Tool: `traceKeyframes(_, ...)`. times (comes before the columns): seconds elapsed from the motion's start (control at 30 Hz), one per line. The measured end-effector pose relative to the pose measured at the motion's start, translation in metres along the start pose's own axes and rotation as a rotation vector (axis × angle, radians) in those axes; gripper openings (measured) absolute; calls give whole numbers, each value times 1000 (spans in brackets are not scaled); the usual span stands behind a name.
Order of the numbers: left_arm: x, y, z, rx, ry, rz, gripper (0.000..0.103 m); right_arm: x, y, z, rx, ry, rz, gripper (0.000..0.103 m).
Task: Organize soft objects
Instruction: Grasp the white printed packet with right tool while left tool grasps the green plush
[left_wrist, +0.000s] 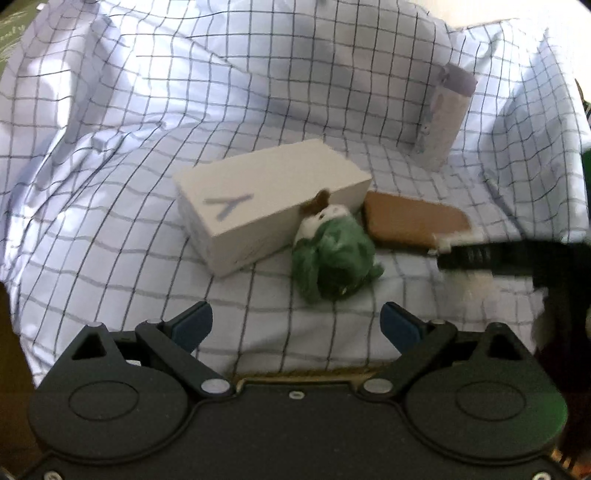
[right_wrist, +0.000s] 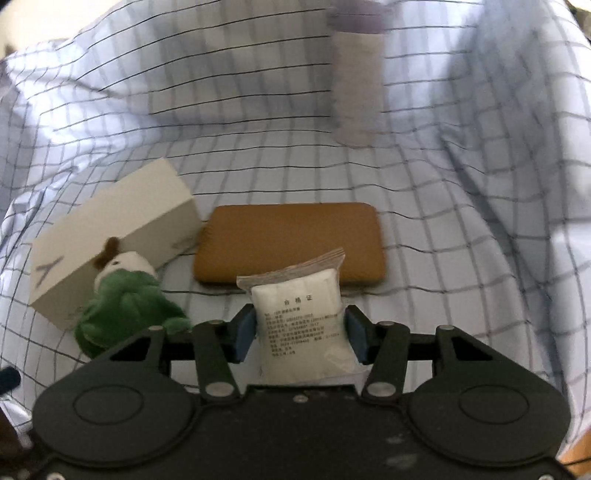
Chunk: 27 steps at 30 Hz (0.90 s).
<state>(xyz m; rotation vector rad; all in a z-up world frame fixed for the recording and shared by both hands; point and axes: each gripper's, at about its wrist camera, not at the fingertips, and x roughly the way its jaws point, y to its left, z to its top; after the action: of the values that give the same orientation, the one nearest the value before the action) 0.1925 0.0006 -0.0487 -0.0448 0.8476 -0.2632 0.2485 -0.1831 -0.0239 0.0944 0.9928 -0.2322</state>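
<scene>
over the checked sheet (right_wrist: 461, 221), our right hand-held gripper (right_wrist: 301, 332) clamped on a white sealed packet (right_wrist: 299, 314) above the brown pad (right_wrist: 288, 240), our left hand-held gripper (left_wrist: 295, 325) spread wide near the green plush toy (left_wrist: 332, 258), white box (left_wrist: 266, 199) touching it

Both cams look forward and down over their own fingers, low and close to the checked sheet (left_wrist: 110, 229). Left view faces the white box (left_wrist: 271, 205) and green plush (left_wrist: 332, 258); right view sits further right, facing the brown pad (right_wrist: 291, 243). Both views share all three.
</scene>
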Motion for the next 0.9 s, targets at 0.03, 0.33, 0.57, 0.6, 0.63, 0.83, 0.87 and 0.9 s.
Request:
traceKeyframes(0.03, 2, -2, 4, -1, -2, -9, 94, -1, -5, -2, 10, -2, -5, 52)
traceKeyframes(0.33, 38, -24, 35, -4, 38, -58, 94, 7, -23, -14, 34, 7, -53, 52)
traceKeyframes(0.57, 66, -38, 42, 15, 87, -50, 94, 10, -25, -17, 23, 0, -44, 56)
traceKeyframes(0.6, 69, -38, 43, 13, 93, -50, 94, 10, -25, -18, 22, -1, -42, 57)
traceKeyframes(0.63, 72, -39, 43, 11, 100, -48, 94, 10, -25, -19, 21, -2, -42, 57)
traceKeyframes(0.83, 82, -34, 47, -17, 127, -40, 79, 10, -24, -21, 6, -11, -44, 57)
traceKeyframes(0.87, 81, -33, 47, -17, 127, -35, 73, 10, -24, -22, 6, -12, -45, 57)
traceKeyframes(0.9, 81, -32, 46, -14, 125, -28, 68, 9, -25, -22, 7, -13, -44, 56)
